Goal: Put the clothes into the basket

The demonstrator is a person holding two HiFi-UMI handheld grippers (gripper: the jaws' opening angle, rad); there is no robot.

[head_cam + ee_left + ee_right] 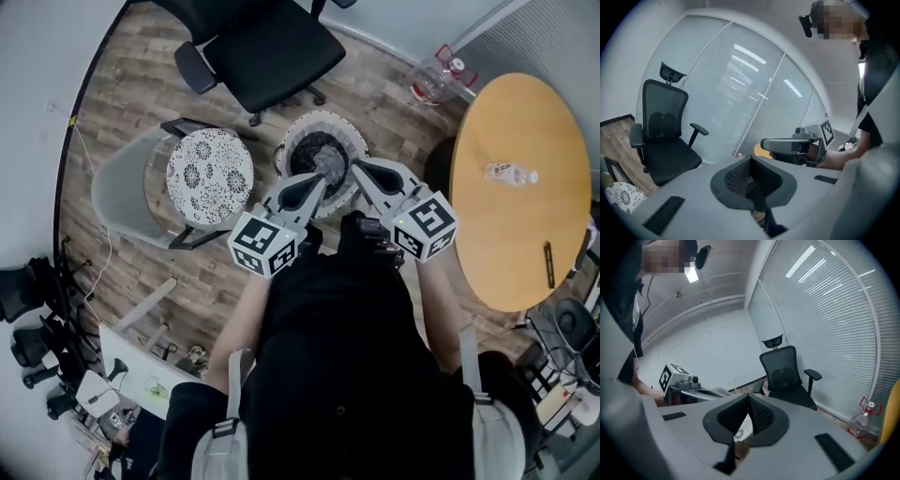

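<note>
Your black shirt [337,356] fills the bottom of the head view and hides the floor beneath you. Your hands are mostly covered by the two grippers you hold in front of your chest. The left gripper [319,184] has its jaws pressed together with nothing between them, as its own view shows. The right gripper [356,168] is also clenched at the tips and empty, and only a patterned cushion shows through the slit lower down. Both sets of tips overlap the near rim of the one basket [323,116] on the floor just beyond, so that part of the rim is hidden. The clothes [317,152] lie inside it as a dark heap with a grey fold, and you cannot count the separate pieces. There are two chairs: a cushioned chair [209,175] beside the basket and a black office chair [258,47] farther off. One round table [525,225] stands to your right, cut off at the edge of the picture, with one small bottle [511,173] on it. One large jug [436,80] sits on the floor beyond. The dark gear [42,347] at lower left is too small to identify.
</note>
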